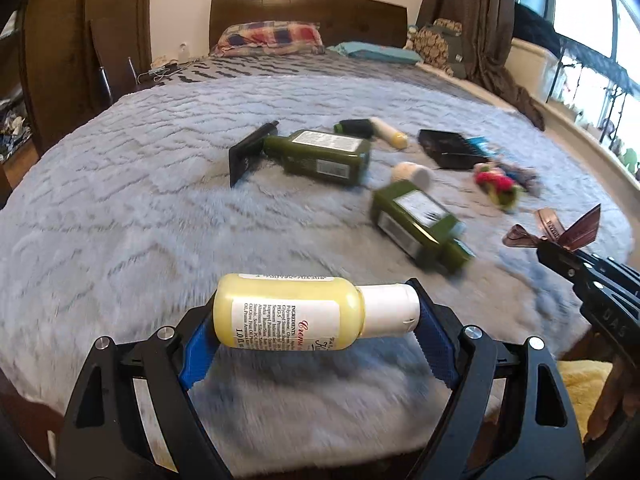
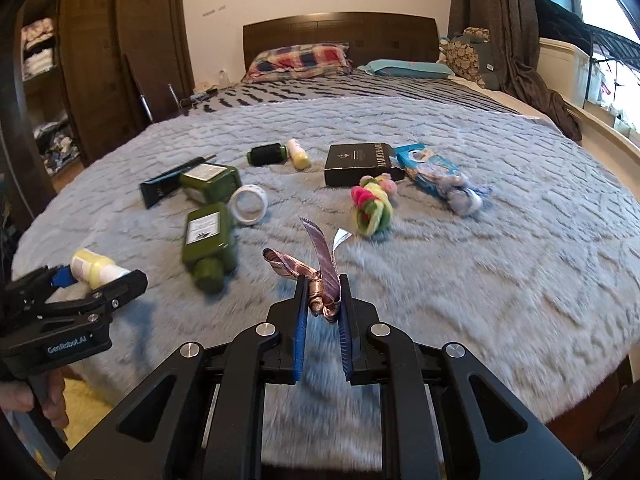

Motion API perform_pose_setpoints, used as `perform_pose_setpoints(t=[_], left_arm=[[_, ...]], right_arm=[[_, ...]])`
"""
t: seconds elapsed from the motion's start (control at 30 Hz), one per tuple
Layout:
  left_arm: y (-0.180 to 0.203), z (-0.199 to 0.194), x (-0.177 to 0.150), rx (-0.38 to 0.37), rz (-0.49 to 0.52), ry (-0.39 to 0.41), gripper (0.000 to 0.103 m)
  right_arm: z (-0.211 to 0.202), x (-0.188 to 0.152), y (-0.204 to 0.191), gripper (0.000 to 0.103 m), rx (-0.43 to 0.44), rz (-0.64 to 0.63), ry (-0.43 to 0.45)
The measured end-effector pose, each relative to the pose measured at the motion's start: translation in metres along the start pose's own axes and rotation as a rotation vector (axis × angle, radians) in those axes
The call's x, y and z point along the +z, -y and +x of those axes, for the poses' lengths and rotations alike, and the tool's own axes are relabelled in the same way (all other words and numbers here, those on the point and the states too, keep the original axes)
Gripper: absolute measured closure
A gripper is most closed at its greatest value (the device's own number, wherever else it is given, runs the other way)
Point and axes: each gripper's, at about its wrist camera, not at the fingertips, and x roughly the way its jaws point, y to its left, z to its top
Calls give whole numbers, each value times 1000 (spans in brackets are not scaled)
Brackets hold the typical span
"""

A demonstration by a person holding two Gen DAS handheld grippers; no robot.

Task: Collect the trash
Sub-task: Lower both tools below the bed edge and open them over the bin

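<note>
My left gripper [image 1: 316,314] is shut on a small yellow lotion bottle [image 1: 288,312] with a white cap, held sideways above the bed's near edge; it also shows in the right wrist view [image 2: 96,270]. My right gripper [image 2: 324,300] is shut on a crumpled pink ribbon [image 2: 316,276], also seen at the right in the left wrist view [image 1: 552,232]. On the grey blanket [image 2: 480,280] lie two green bottles [image 2: 208,236] [image 2: 210,182], a white tape roll [image 2: 249,204], a black tube [image 2: 168,186], a black spool [image 2: 266,154], a small yellow bottle [image 2: 298,154], a black box [image 2: 362,164], a blue wrapper [image 2: 436,176] and a colourful yarn bundle [image 2: 374,208].
Pillows [image 2: 300,62] and a dark headboard [image 2: 340,30] are at the far end. A wardrobe [image 2: 100,60] stands at left, curtains and a window [image 2: 580,20] at right. A yellow cloth [image 1: 580,392] lies below the bed's near edge.
</note>
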Motion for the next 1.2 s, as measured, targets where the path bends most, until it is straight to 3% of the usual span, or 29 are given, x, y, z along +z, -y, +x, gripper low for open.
perform_pose_setpoints(t=[0.2,0.37,0.8,1.07,1.2], left_arm=[[15,-44,-23,-19,2,43,23],[25,-59,-52,-25,29,13,23],[36,7,-150,-67,61,-314,23],[37,66,-189,-119,52,-513,23],[38,80,-193,-133,52,-550,23]], right_arm=[[-42,-19,-2,88,25,-3,27],[-56,-49,-5,88,44,-16,-25],[3,-132,-1,88,112,34,-349],[57,-183,4,88,112,61,-540],[67,-190,3,86,122,66,-574]])
